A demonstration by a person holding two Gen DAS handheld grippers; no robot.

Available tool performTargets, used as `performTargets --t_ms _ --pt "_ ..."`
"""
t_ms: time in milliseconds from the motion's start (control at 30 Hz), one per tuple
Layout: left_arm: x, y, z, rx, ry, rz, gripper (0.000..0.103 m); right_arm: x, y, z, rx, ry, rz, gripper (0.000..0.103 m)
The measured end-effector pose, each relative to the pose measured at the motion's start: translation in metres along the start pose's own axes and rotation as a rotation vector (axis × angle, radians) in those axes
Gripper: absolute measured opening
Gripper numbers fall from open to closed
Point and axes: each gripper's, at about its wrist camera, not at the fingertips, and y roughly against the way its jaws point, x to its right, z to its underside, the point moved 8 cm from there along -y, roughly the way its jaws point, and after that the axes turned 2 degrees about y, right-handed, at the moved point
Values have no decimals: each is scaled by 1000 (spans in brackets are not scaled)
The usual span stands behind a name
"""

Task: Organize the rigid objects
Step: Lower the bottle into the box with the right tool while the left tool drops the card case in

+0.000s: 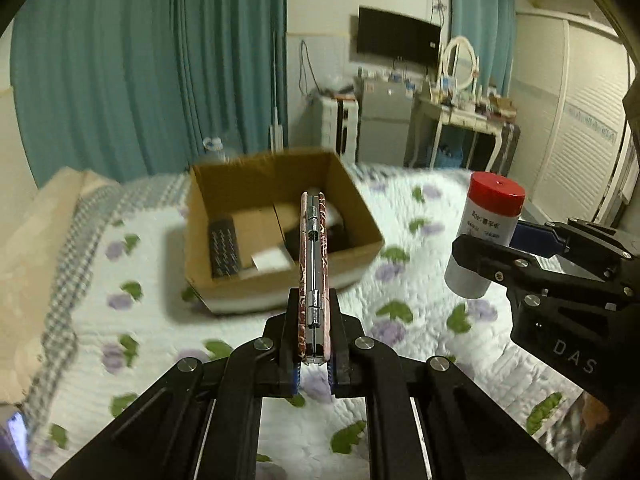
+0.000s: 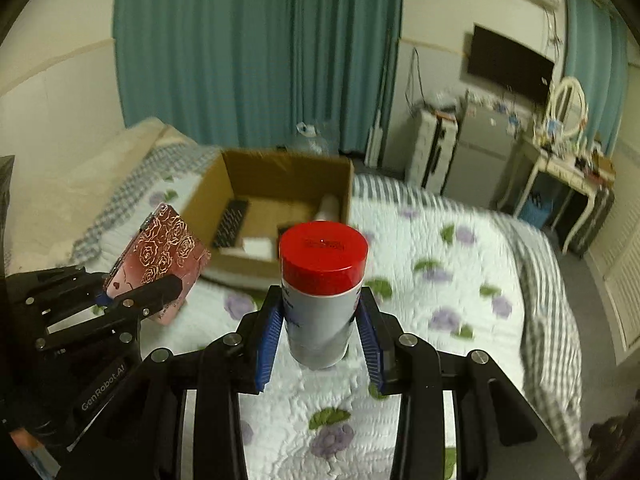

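Observation:
My left gripper [image 1: 314, 340] is shut on a flat pink case with a rose pattern [image 1: 314, 276], held edge-on above the bed; it also shows in the right wrist view [image 2: 164, 258]. My right gripper [image 2: 320, 332] is shut on a white bottle with a red cap [image 2: 322, 284], held upright; the bottle also shows in the left wrist view [image 1: 486, 232]. An open cardboard box [image 1: 360, 208] stands on the bed ahead of both grippers and holds a dark patterned item [image 1: 224, 248], a white item and other things. The box also shows in the right wrist view [image 2: 280, 168].
The bed has a white quilt with purple flowers [image 2: 440, 280] and a checked border. A pillow [image 1: 36, 240] lies at the left. Teal curtains, a small fridge [image 2: 476, 152], a dressing table [image 2: 560, 160] and a wall TV stand beyond the bed.

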Motion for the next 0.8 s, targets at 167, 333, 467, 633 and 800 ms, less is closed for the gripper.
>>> performTargets --t_ms 167,333,467,633,800 --pt "-18 22 -37 69 18 -8 10 -11 11 -37 51 62 3 36" --pt "-43 17 -67 99 20 -54 10 -17 5 -77 91 83 -28 36" --pt "-63 -5 -86 101 31 -84 10 -21 -20 -104 104 104 -47 36" --pt "-84 -60 -101 55 45 -116 10 -18 -64 -124 95 108 -71 36" --pt "-86 -118 -95 -11 29 -124 10 -5 -123 -129 64 89 -85 36"
